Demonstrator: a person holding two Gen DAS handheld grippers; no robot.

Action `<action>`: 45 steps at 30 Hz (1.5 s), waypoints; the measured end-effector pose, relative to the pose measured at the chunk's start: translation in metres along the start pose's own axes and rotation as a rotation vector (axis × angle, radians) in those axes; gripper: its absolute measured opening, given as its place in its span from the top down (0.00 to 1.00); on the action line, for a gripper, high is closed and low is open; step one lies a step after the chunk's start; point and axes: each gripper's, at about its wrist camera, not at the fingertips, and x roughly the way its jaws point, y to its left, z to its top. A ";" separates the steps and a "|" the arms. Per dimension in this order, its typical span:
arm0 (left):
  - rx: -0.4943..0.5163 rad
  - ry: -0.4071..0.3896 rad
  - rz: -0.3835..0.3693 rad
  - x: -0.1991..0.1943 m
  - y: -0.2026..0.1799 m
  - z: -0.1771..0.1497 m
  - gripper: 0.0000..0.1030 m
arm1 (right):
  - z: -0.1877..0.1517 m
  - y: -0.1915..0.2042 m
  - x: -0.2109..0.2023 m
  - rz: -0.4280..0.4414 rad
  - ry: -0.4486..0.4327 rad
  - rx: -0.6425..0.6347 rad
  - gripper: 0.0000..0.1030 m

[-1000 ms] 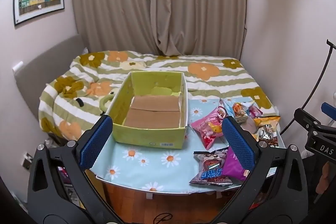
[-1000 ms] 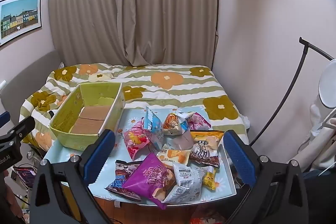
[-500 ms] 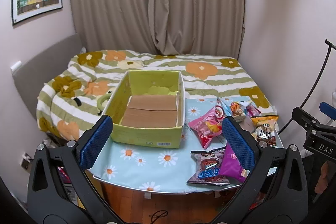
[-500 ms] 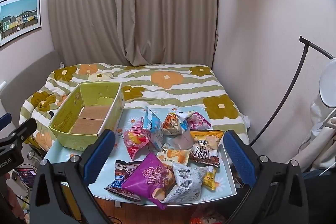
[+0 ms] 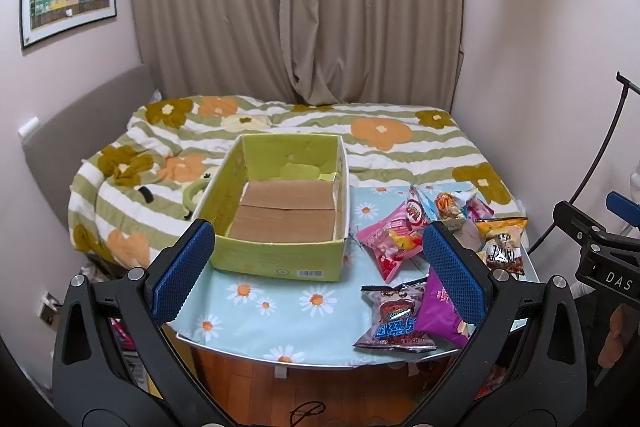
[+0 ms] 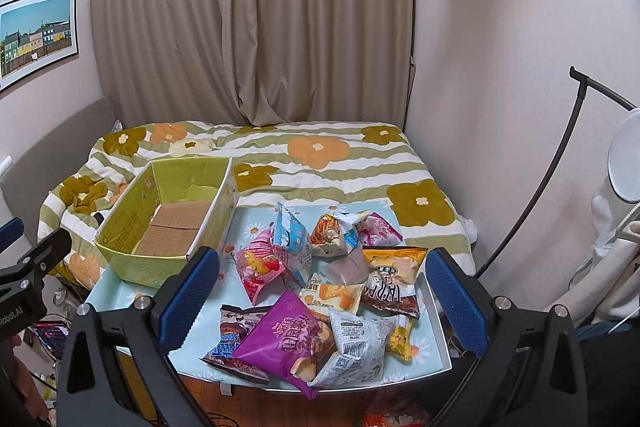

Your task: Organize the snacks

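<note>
Our left gripper (image 5: 316, 263) and right gripper (image 6: 320, 291) both hang wide apart and hold nothing, poised at the near edge of the table (image 5: 256, 311). One green box (image 5: 280, 207) sits far left on it, bare inside, probably ready to take the snacks. About ten snack bags (image 6: 328, 283) lie heaped on the right, the purple bag (image 6: 284, 343) nearest us.

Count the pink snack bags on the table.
2: the left pink bag lies near the green box; the far pink bag sits at the pile's back right corner. Overlapping bags may hide others.
</note>
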 end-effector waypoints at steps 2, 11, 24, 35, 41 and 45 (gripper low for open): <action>-0.001 0.000 -0.002 0.000 0.000 0.000 0.00 | -0.002 -0.003 -0.001 0.000 -0.001 0.000 0.00; -0.001 -0.003 -0.005 -0.001 0.000 -0.001 0.00 | -0.002 -0.001 0.000 0.001 -0.002 0.001 0.00; 0.000 -0.002 -0.005 0.000 0.000 0.000 0.00 | 0.000 0.001 0.000 0.005 0.000 0.004 0.00; 0.001 -0.001 -0.006 0.000 -0.001 0.000 0.00 | 0.002 0.003 -0.003 0.005 -0.001 0.004 0.00; 0.004 -0.002 -0.007 0.000 -0.001 0.000 0.00 | 0.002 0.002 -0.004 0.006 -0.001 0.005 0.00; 0.003 -0.001 -0.007 0.000 -0.002 0.000 0.00 | 0.002 0.003 -0.002 0.005 -0.002 0.005 0.00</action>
